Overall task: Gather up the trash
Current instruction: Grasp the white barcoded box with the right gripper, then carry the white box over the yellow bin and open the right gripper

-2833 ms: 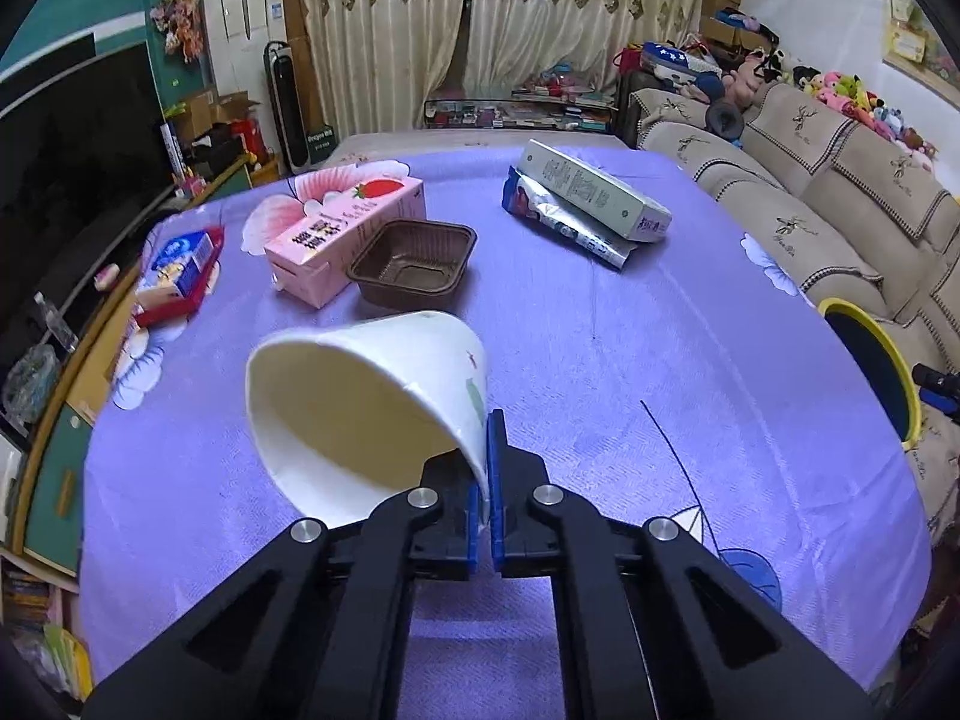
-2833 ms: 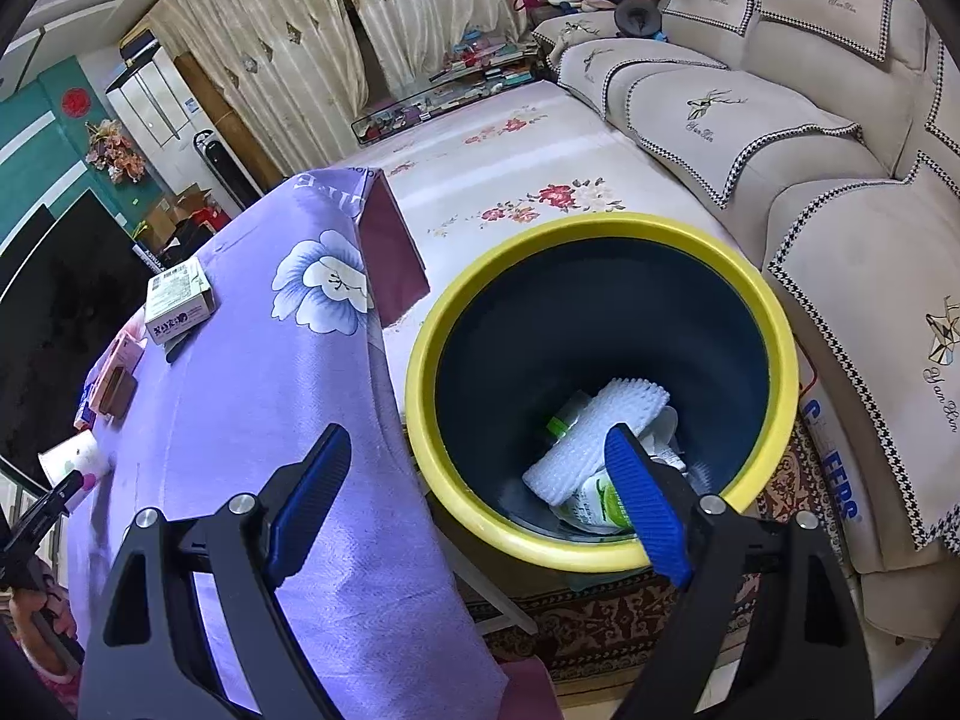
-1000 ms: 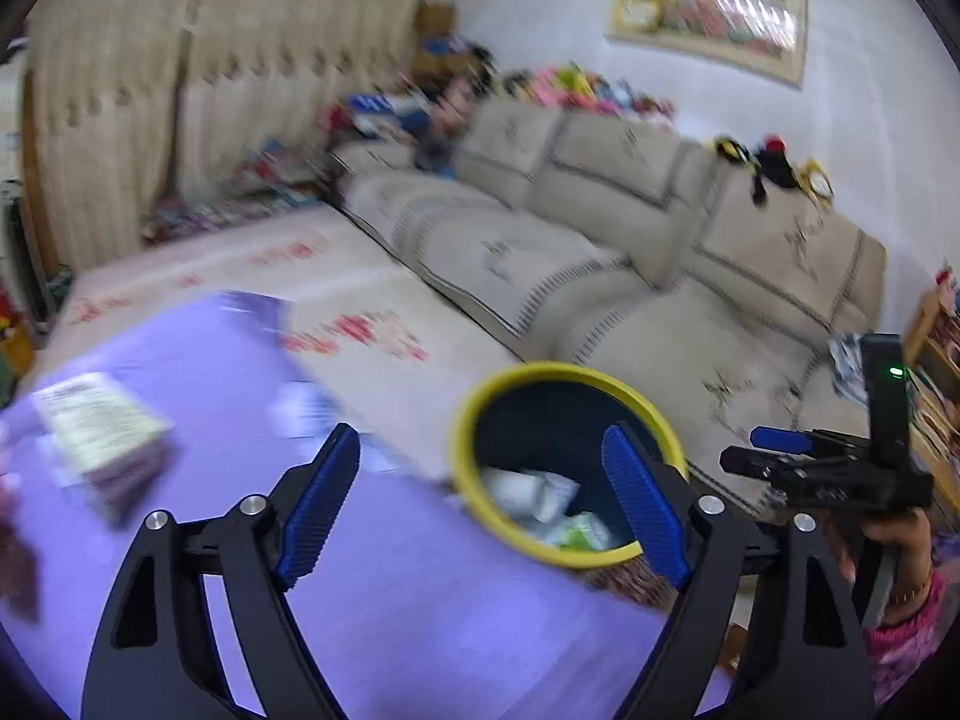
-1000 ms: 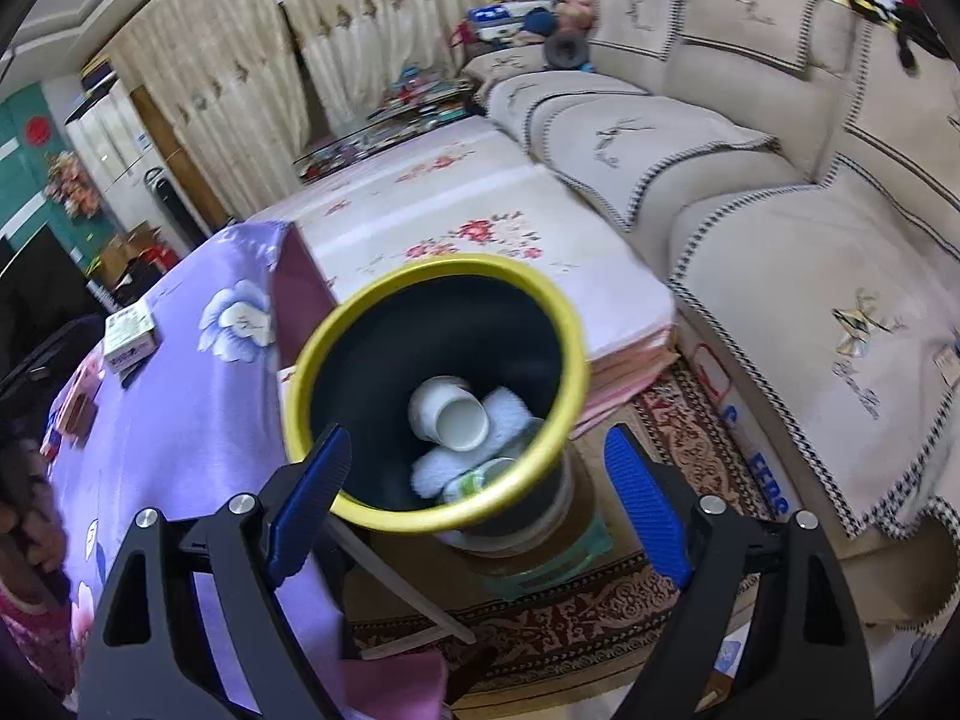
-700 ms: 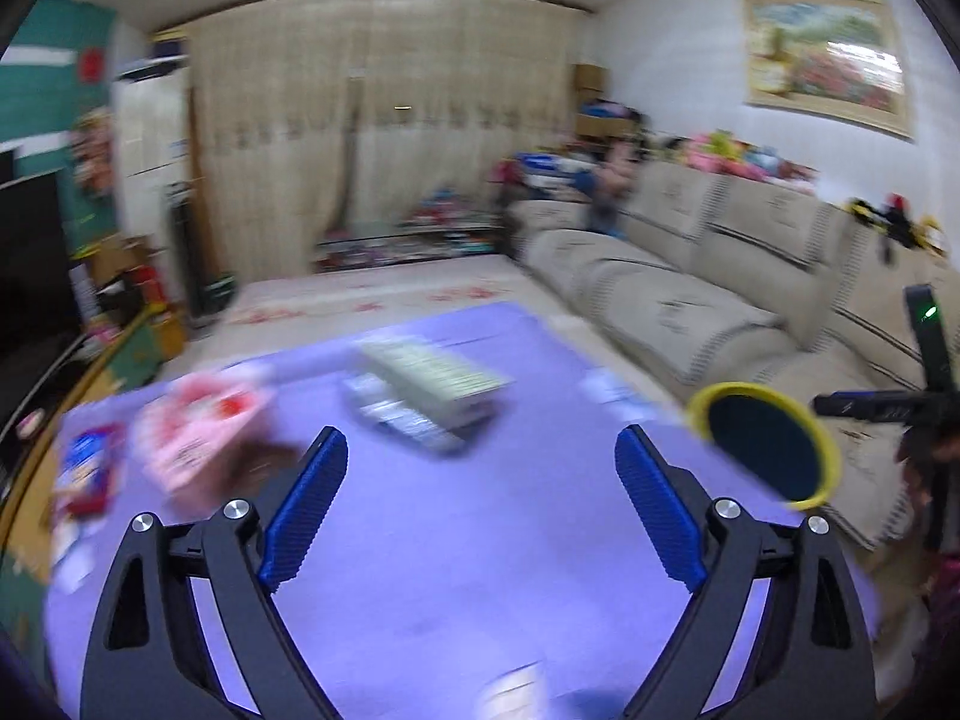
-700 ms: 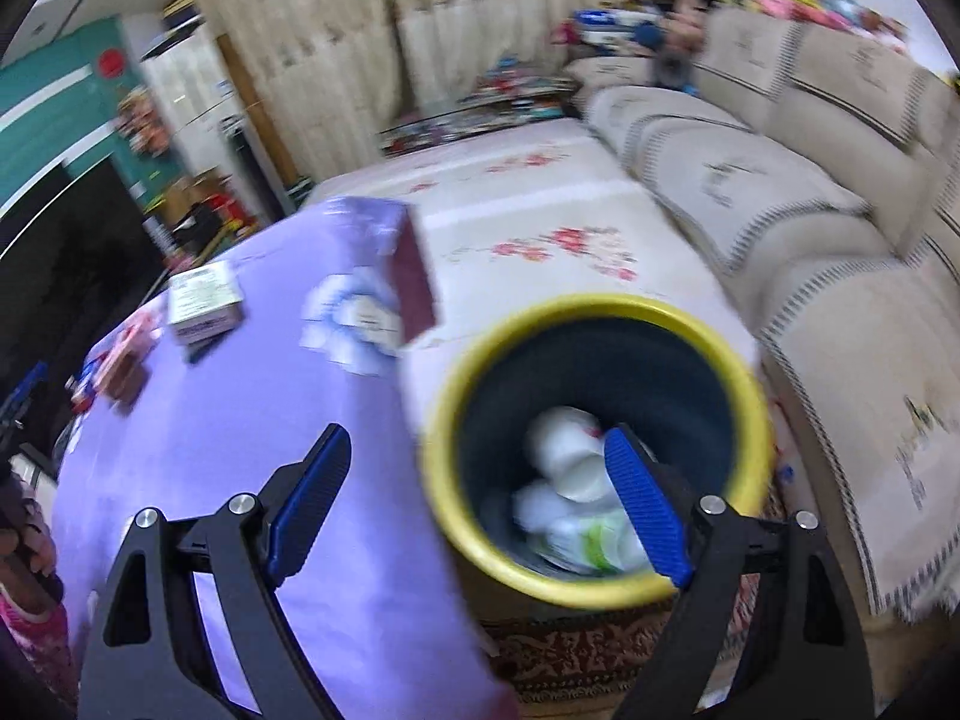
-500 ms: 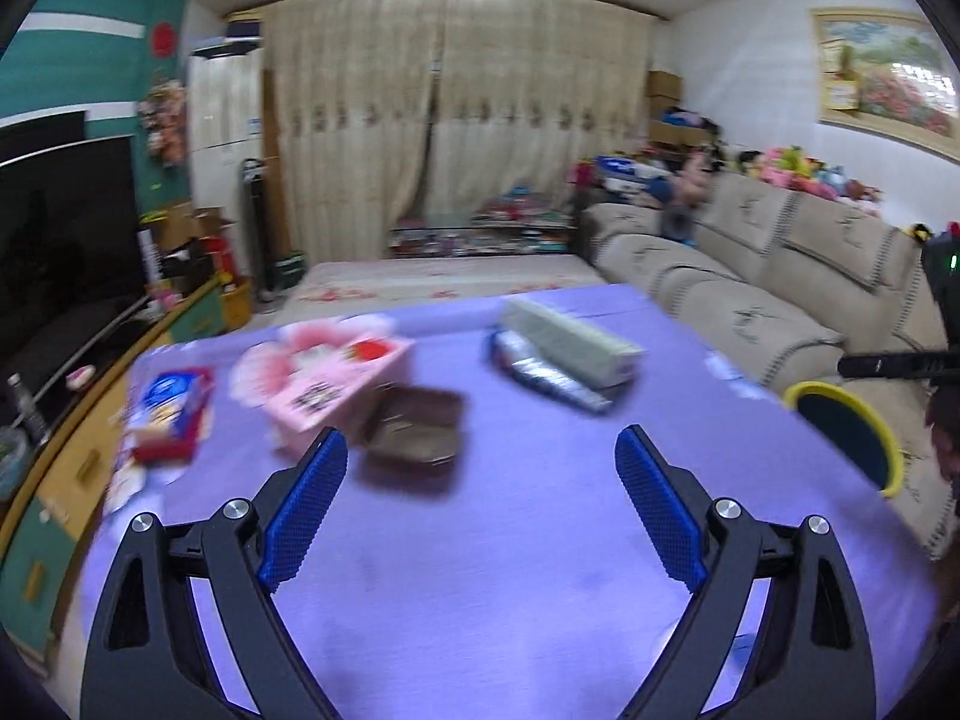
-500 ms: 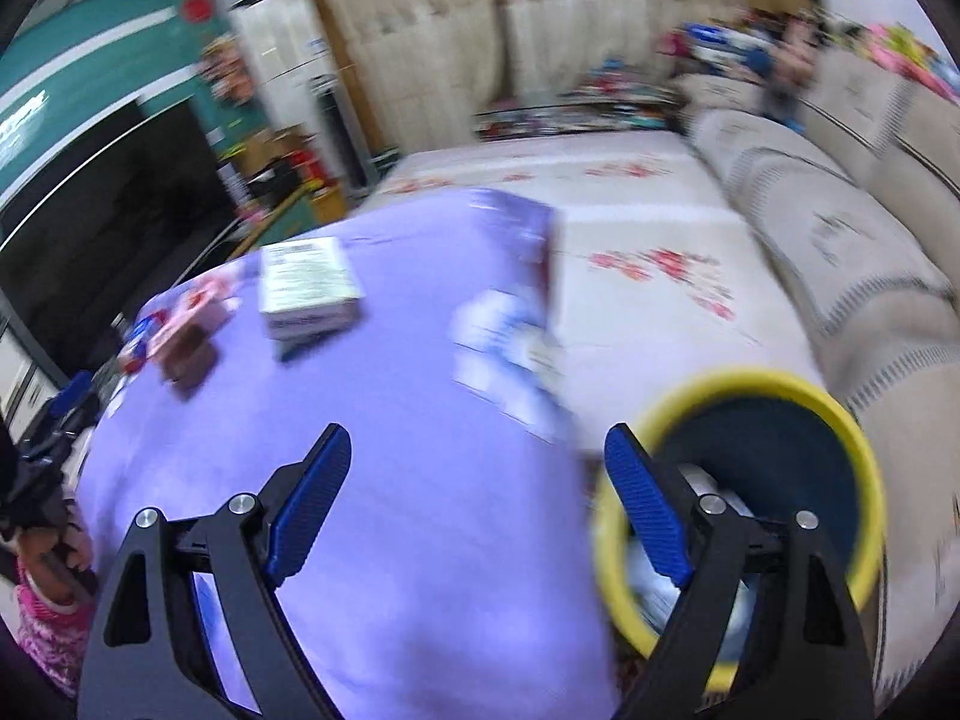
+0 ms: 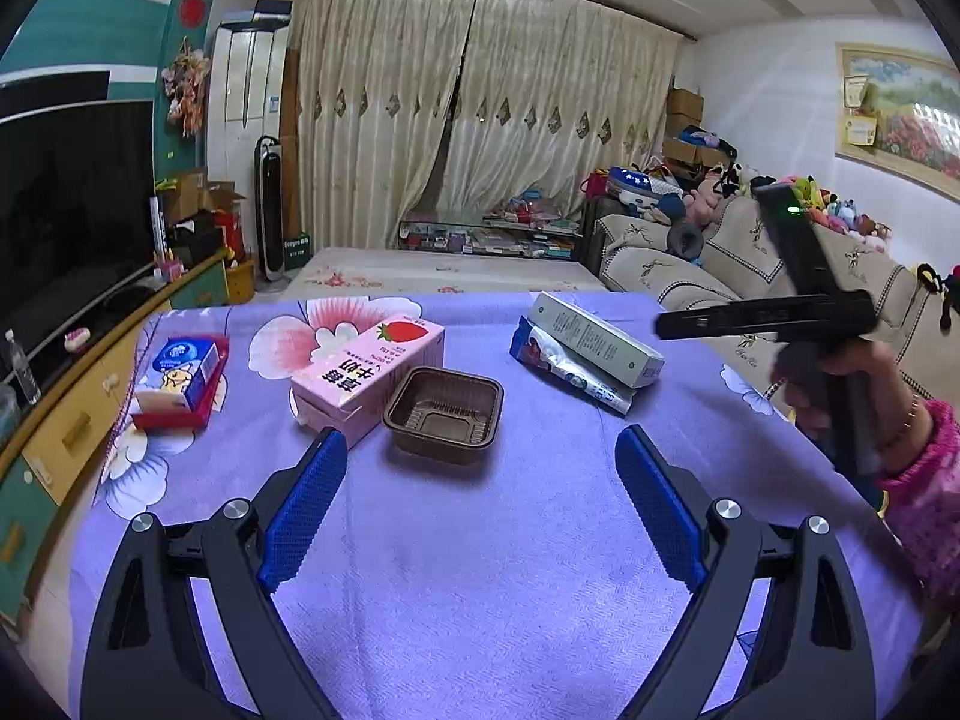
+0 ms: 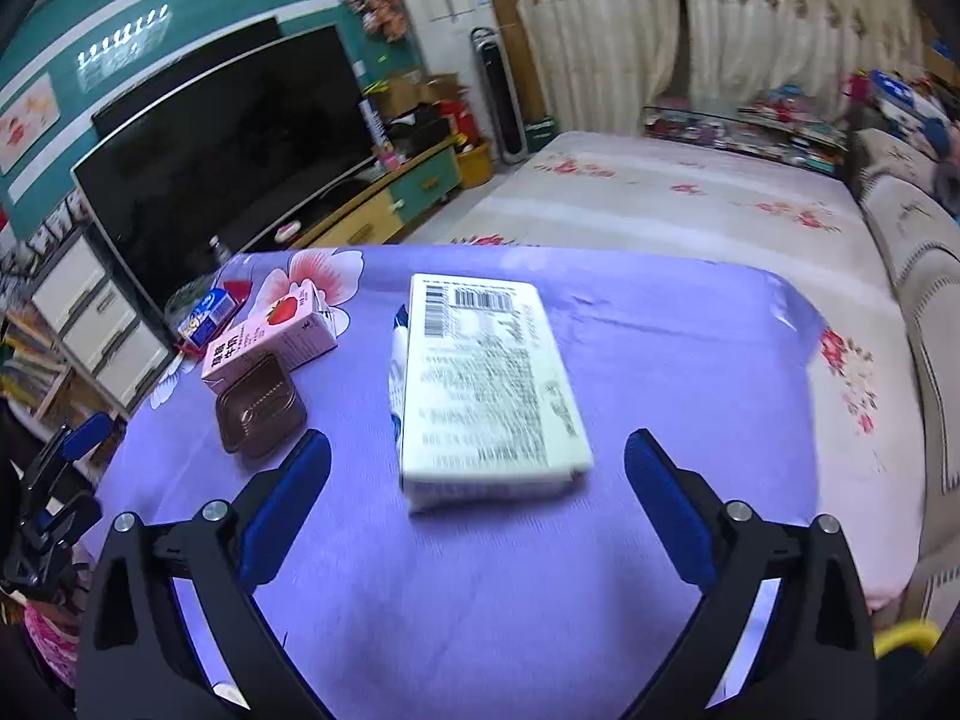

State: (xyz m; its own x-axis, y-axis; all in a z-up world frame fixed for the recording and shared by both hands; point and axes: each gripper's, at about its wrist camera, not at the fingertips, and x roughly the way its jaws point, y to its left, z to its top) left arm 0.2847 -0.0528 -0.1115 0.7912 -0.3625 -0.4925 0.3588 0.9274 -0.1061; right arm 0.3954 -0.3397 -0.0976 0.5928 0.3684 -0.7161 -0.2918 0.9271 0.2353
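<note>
The bench (image 9: 480, 570) carries a white box (image 10: 486, 384), pink carton (image 9: 369, 372) and brown tray (image 9: 444, 414). The right gripper (image 10: 477, 486) faces the box, jaws opening and empty; straddle its narrow width. The left gripper (image 9: 480, 486) is released.

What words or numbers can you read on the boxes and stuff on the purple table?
"草莓牛奶" in big characters on the pink carton, beside a strawberry picture.
White box: a barcode and rows of fine print, too small and blurred to read.
Blue carton on the red tray: a logo, too small to read.
Foil packet under the white box: print too small to read.
Brown tray: no text.
</note>
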